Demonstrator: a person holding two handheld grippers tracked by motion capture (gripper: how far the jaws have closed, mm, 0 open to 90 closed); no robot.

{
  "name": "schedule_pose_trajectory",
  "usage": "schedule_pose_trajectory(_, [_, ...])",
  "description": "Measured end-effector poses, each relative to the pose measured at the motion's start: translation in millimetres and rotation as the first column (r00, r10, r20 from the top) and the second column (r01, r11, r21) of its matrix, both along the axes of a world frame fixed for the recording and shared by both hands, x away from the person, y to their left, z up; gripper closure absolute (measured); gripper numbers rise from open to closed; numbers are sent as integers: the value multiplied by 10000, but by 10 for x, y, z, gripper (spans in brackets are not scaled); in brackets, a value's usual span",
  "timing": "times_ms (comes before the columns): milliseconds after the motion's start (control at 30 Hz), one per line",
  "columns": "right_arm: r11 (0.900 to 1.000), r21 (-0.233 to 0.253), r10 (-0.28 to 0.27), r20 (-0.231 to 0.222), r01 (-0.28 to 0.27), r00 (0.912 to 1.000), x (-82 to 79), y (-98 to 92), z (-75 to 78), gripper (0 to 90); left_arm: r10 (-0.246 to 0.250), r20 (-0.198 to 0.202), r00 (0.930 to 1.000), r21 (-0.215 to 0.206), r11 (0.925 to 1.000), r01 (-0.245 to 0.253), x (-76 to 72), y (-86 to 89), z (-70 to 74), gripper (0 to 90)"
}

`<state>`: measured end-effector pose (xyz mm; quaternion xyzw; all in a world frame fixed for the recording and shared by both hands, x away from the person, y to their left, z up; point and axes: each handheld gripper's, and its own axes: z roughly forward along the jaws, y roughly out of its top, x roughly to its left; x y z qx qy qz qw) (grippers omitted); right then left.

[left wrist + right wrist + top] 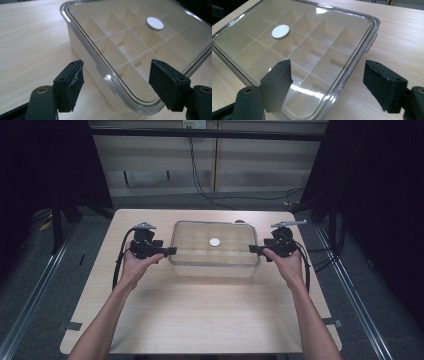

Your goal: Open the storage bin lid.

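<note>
Centrally on the pale wood-grain surface [200, 320] sits a rectangular box [215, 265] of cream plastic with rounded corners, capped by a clear, glossy lid [200, 235] with a raised rim; through the lid a grid of thin dividers shows, splitting the inside into small square cells. A flat white round disc [215, 242] sits at the lid's middle. The left gripper [172, 251] is at the box's left end and the right gripper [252, 249] at its right end, each held in a hand and pointing inward at the box. In the left gripper view the wide-spread jaws straddle the lid's edge and a small clear tab [106, 77] on it, gripping nothing; one dark foam pad [75, 78] looks frayed and torn. In the right gripper view the jaws are likewise wide apart, framing a near corner of the lid without closing on it, and holding nothing.
</note>
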<state>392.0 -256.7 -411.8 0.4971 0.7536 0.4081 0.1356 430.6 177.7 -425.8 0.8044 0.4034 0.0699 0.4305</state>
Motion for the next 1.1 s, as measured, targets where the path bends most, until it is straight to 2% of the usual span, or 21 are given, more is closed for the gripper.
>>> schedule_pose_trajectory(100, [9999,40,125,-229,-124,9997,34,13,-78,219,58,-35,10000,24,10000,-58,20,-10,-27,274])
schedule_pose_trajectory(167, [9999,-4,140,-337,-140,9993,55,29,-132,216,120,-29,9999,-114,9999,-120,23,-26,-41,269])
schedule_pose_trajectory(267, [9999,77,137,-466,-133,9988,76,54,-185,208,64,9,10000,13,10000,-64,37,-45,-62,263])
schedule_pose_trajectory(300, [9998,98,164,-486,-160,9987,87,59,-200,204,27,-45,10000,98,9999,-27,44,-46,-66,261])
schedule_pose_trajectory(433, [9999,92,150,-576,-145,9982,120,88,-241,199,72,-193,9998,-49,10000,-73,72,-80,-105,245])
schedule_pose_trajectory(567, [9999,26,117,-646,-115,9978,148,129,-265,159,-145,-522,9985,126,9998,152,89,-138,-147,239])
schedule_pose_trajectory(633, [10000,-39,46,-682,-49,9977,171,145,-284,145,-265,-555,9981,84,9996,270,96,-169,-151,242])
schedule_pose_trajectory(667, [9998,-176,12,-749,-25,9972,181,153,-293,140,-416,-526,9977,130,9990,423,95,-187,-140,260])
schedule_pose_trajectory(700, [9997,-232,38,-903,-59,9959,200,162,-306,127,-345,-432,9985,260,9990,356,89,-206,-128,272])
schedule_pose_trajectory(833, [10000,-94,20,-927,-28,9957,232,154,-320,128,-382,-312,9988,504,9979,397,104,-230,-110,265])
schedule_pose_trajectory(1033, [9997,-202,-155,-1030,135,9946,285,187,-335,115,-515,-599,9969,259,9983,531,160,-226,-146,222])
schedule_pose_trajectory(1100, [9999,27,-110,-1114,114,9937,303,196,-359,101,-503,-585,9970,219,9984,516,164,-232,-154,218])
